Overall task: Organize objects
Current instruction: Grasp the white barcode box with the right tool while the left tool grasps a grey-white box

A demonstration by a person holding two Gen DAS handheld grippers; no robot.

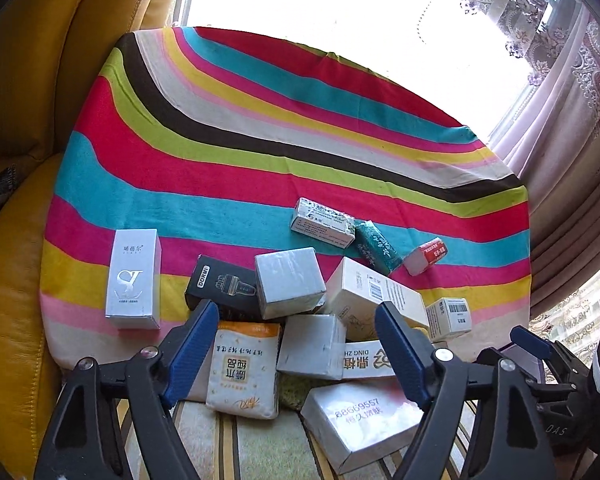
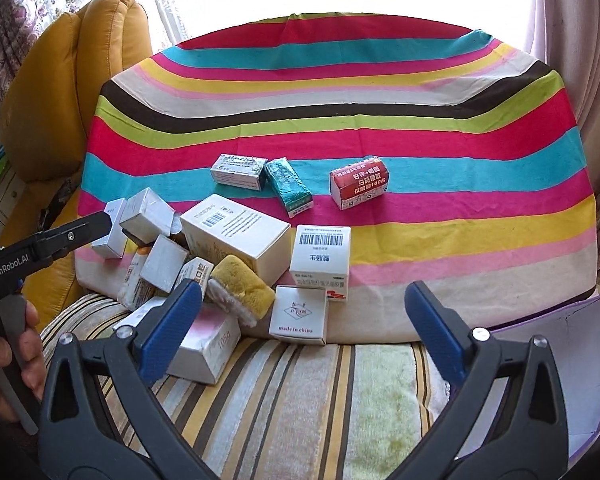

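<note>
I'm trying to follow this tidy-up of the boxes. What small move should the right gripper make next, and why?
Probably ease the right gripper down over the small "made in china" box: its jaws stand open and empty, and that box sits nearest, clear of the jumbled pile.

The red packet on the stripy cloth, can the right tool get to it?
Probably yes. The red packet lies by itself on the cloth, apart from the green packet and the boxes. The right tool is open wide and empty, with bare cloth between it and the packet, though it must move forward.
</note>
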